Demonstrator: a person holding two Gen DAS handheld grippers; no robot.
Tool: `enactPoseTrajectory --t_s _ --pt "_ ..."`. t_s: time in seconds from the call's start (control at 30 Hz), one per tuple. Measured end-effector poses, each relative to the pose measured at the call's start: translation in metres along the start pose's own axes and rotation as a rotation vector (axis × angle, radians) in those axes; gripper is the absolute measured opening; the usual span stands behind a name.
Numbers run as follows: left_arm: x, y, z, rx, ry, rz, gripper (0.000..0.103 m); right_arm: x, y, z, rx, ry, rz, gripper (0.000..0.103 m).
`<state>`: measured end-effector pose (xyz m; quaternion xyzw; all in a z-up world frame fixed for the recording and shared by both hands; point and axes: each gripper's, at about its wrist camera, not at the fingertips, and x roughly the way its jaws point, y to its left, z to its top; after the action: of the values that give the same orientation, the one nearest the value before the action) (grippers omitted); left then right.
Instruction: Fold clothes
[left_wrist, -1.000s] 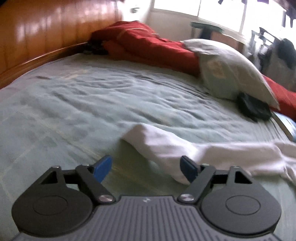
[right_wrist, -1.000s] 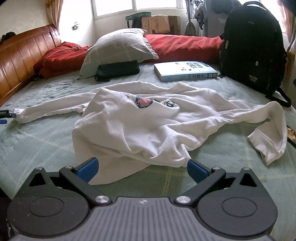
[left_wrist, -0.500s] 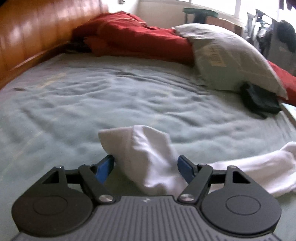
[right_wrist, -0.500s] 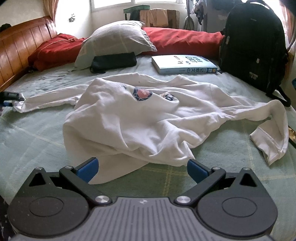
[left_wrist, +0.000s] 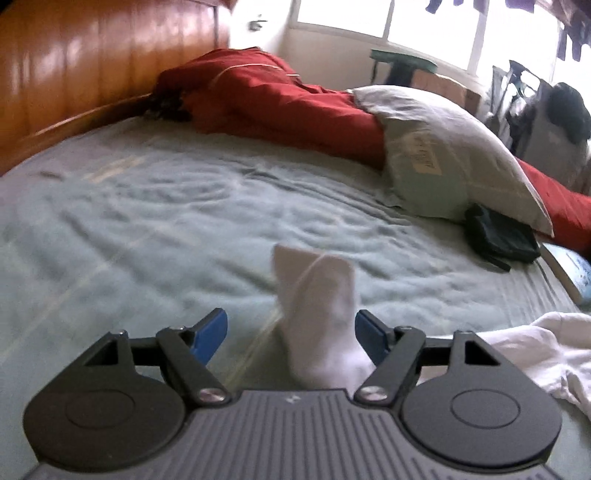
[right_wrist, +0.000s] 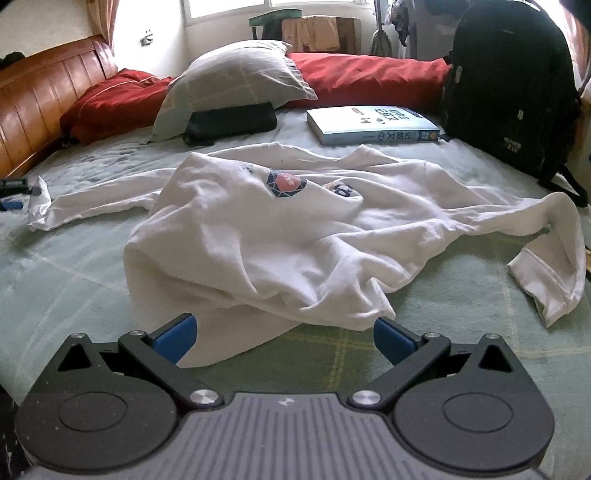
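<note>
A white sweatshirt (right_wrist: 280, 236) is spread rumpled on the bed (right_wrist: 74, 288), in front of the pillow (right_wrist: 236, 81). Its sleeve cuff (left_wrist: 317, 314) is seen between the wide-open left tongs (left_wrist: 291, 334), ungripped. The right tongs (right_wrist: 284, 334) are held open and empty at the sweatshirt's hem.

Large dark characters, probably Chinese, run along the cover edge of the thick white and blue paperback book (right_wrist: 371, 124) on the bed, too small to make out. The crumpled white long-sleeved sweatshirt (right_wrist: 295, 236) carries a dark hexagon badge with a pink centre, its lettering unreadable.
</note>
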<state>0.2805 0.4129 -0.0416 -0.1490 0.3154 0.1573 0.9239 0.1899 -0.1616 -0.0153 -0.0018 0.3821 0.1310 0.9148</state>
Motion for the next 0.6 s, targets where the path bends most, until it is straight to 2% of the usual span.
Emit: enactPoseTrajectory --t_s 0.13,0.27,0.3,0.47,0.6 --pt "-0.016 0.020 -0.014 -0.045 -0.021 -0.002 0.075 -0.002 -0.001 0.000 0.001 -0.008 0.003 0.103" --pt "-0.004 0.022 -0.017 -0.024 0.034 0.083 0.075 -0.001 -0.001 0.001 0.012 -0.005 0.008 0.103" --pt "0.002 0.019 -0.015 -0.019 0.047 0.083 0.075 0.000 -0.001 0.001 0.015 -0.003 0.009 0.103" --pt "0.028 -0.010 -0.005 0.017 0.067 0.048 0.075 -0.002 0.004 0.000 -0.012 -0.007 -0.007 0.103" --pt "0.032 -0.046 0.000 0.100 0.058 -0.027 0.075 -0.004 0.002 0.001 -0.004 -0.014 -0.010 0.103"
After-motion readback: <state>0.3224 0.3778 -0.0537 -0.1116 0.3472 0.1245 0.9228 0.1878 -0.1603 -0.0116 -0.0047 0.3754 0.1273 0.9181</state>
